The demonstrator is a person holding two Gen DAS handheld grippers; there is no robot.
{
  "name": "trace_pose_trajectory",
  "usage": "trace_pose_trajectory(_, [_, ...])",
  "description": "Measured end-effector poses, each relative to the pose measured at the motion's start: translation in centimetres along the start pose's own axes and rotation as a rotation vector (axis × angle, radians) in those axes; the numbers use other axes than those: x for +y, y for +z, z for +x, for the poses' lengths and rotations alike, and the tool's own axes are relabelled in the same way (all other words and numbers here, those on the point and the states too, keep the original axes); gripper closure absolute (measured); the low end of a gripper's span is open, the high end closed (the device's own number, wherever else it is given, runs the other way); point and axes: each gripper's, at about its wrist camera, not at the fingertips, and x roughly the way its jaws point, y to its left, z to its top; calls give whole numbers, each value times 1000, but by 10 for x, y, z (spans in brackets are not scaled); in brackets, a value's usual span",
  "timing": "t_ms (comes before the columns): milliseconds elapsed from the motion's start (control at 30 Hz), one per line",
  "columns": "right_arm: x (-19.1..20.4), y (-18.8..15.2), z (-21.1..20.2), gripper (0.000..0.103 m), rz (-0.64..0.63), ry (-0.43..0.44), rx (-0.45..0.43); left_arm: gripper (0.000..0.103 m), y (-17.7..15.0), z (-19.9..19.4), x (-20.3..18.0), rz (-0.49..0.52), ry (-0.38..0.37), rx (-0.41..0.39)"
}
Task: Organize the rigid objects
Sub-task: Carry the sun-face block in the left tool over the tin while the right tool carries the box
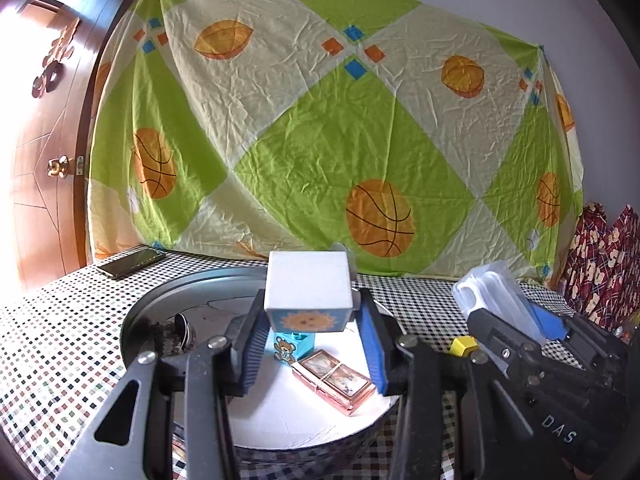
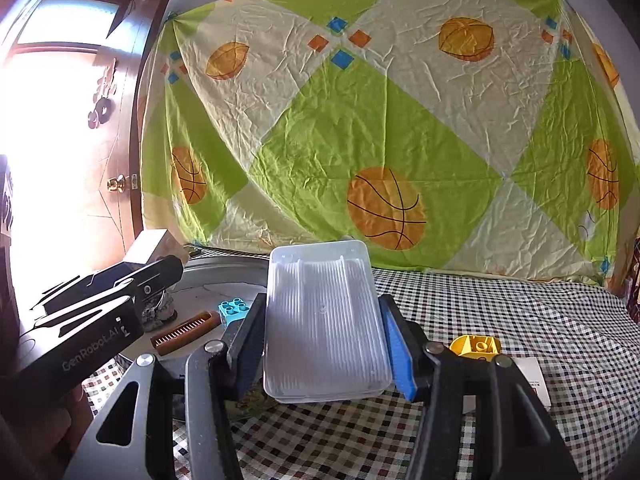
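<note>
My left gripper (image 1: 312,332) is shut on a white cube with a sun picture (image 1: 308,288) and holds it above the round metal tray (image 1: 168,296). In the tray lie a blue bear brick (image 1: 286,346), a pink framed case (image 1: 334,380) and a dark patterned object (image 1: 176,332). My right gripper (image 2: 324,344) is shut on a clear ribbed plastic box (image 2: 324,320), held above the checked tablecloth (image 2: 520,312) to the right of the tray (image 2: 224,268). The box also shows in the left wrist view (image 1: 496,300). A yellow brick (image 2: 476,346) lies on the cloth at the right.
A brown comb (image 2: 186,332) and a blue brick (image 2: 236,308) lie in the tray. A phone (image 1: 132,262) lies at the table's far left. A white card (image 2: 536,380) lies near the yellow brick. A sheet with basketball prints (image 1: 320,140) hangs behind; a wooden door (image 1: 44,160) stands left.
</note>
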Motion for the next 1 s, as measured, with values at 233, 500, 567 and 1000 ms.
trace_pose_trajectory(233, [11, 1, 4, 47, -10, 18, 2, 61, 1, 0, 11, -12, 13, 0])
trace_pose_trajectory(500, [21, 1, 8, 47, -23, 36, 9, 61, 1, -2, 23, -17, 35, 3])
trace_pose_trajectory(567, [24, 1, 10, 47, -26, 42, 13, 61, 1, -2, 27, -23, 40, 5])
trace_pose_trajectory(1000, [43, 12, 50, 47, -58, 113, 125, 61, 2, 26, 58, -18, 83, 136])
